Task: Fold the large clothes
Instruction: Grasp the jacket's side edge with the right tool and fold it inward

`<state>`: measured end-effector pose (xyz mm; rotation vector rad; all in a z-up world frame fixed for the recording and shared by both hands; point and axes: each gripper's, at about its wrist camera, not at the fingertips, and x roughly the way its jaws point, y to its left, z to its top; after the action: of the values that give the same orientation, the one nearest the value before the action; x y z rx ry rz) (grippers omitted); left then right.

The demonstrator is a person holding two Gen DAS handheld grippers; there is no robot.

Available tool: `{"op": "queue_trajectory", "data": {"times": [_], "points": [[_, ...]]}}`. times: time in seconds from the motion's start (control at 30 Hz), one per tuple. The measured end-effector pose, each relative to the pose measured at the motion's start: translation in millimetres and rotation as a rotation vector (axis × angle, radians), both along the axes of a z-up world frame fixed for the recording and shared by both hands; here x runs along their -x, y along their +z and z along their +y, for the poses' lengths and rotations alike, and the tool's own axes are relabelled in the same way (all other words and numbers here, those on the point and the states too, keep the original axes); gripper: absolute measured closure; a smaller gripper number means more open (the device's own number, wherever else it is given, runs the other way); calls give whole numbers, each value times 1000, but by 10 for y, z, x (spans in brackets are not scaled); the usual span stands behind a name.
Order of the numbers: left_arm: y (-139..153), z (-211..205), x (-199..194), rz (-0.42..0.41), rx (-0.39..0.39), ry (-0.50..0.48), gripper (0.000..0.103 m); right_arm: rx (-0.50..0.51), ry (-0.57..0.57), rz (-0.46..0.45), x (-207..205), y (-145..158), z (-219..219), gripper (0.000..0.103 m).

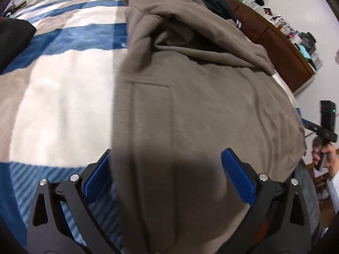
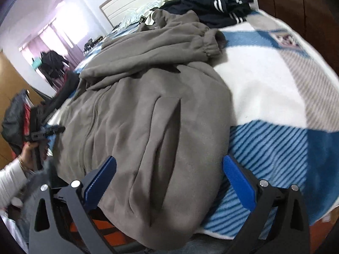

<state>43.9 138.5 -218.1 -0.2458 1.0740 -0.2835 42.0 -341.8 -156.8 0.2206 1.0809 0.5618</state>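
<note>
A large grey-brown zip hoodie [image 1: 190, 97] lies spread on the bed, its hem nearest me and both sleeves folded across the chest. My left gripper [image 1: 167, 158] hovers open over the hem near the left pocket, blue pads wide apart with nothing between them. In the right wrist view the same hoodie [image 2: 148, 110] lies ahead, and my right gripper [image 2: 169, 165] stands open over the hem by the right pocket. Each gripper also shows at the edge of the other's view: the right one [image 1: 324, 127] held in a hand, the left one [image 2: 42, 133] likewise.
A blue, white and grey striped blanket [image 1: 63, 97] covers the bed. Dark navy clothes with white stripes [image 2: 216, 6] lie piled near the headboard. A brown dresser [image 1: 275, 40] with small items stands along the right side. A black garment [image 1: 14, 38] lies at the left.
</note>
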Motion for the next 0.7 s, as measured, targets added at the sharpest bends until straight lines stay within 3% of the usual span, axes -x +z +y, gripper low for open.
{"op": "queue_trajectory", "data": {"times": [0.07, 0.17, 0.37, 0.5, 0.6, 0.7], "points": [[-19, -90, 30, 9, 10, -25, 6, -43, 18, 34, 1, -61, 35, 5], [-36, -155, 59, 3, -28, -34, 6, 60, 10, 36, 27, -129, 61, 5], [-5, -25, 156, -15, -34, 3, 6, 27, -81, 37, 102, -71, -247, 5], [-35, -6, 193, -5, 30, -11, 6, -32, -60, 122, 125, -228, -239, 5], [-24, -40, 250, -5, 104, -39, 6, -59, -33, 119, 136, -213, -73, 4], [-46, -72, 305, 9, 150, -59, 6, -164, 38, 162, 132, -235, 116, 4]]}}
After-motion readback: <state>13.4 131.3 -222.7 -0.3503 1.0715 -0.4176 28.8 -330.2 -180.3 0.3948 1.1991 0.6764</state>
